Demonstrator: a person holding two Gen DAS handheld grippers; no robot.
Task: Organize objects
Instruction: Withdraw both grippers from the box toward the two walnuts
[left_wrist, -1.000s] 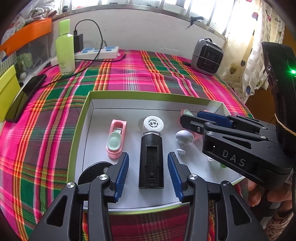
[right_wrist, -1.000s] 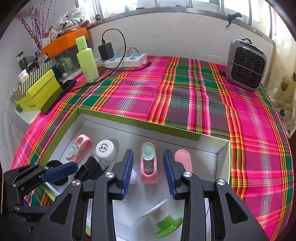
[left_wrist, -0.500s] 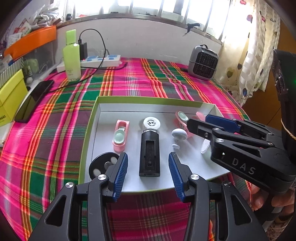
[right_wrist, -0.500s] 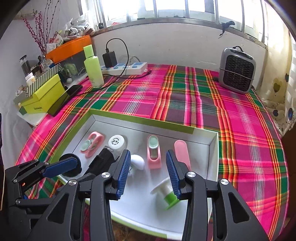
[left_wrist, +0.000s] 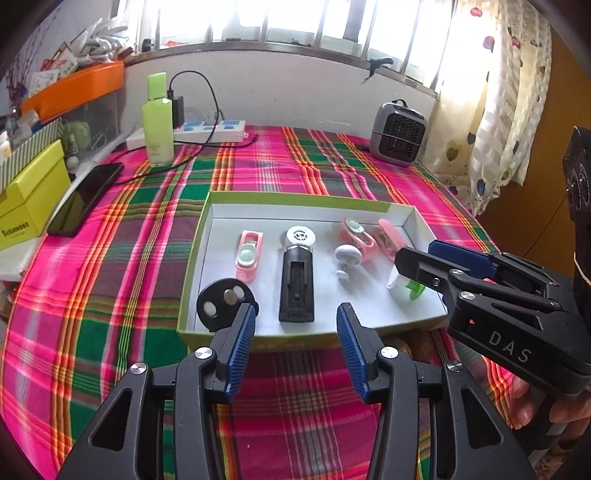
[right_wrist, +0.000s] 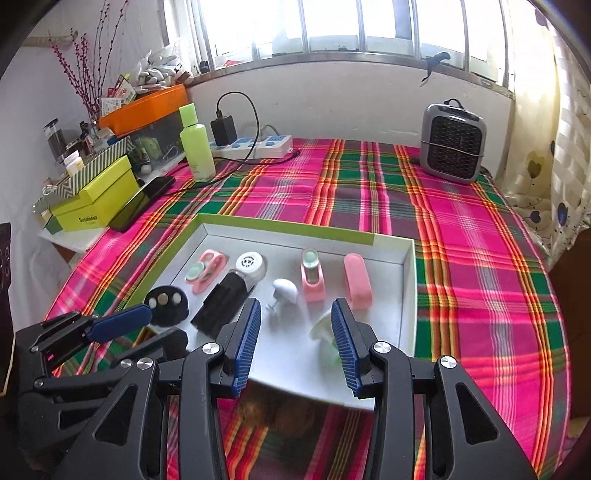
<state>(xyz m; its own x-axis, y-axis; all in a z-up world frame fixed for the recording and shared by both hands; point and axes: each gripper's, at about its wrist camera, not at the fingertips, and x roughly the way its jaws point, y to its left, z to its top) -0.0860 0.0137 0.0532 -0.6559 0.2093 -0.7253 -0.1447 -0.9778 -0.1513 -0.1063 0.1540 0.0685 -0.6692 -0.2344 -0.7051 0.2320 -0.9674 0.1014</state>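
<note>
A shallow green-rimmed white box lid lies on the plaid tablecloth. It holds a black rectangular holder, a white round cap, pink clips, a pink case, a white mushroom-shaped knob, a black disc and a green-and-white piece. My left gripper is open and empty, just short of the lid's near edge. My right gripper is open and empty over the lid's near edge.
A green bottle, power strip with charger, black phone, yellow-green box and orange bin stand at the back left. A small grey heater stands at the back right.
Both grippers have pulled back and up from over the lid's contents to its near edge. Both stay open and empty. The objects have not moved.
</note>
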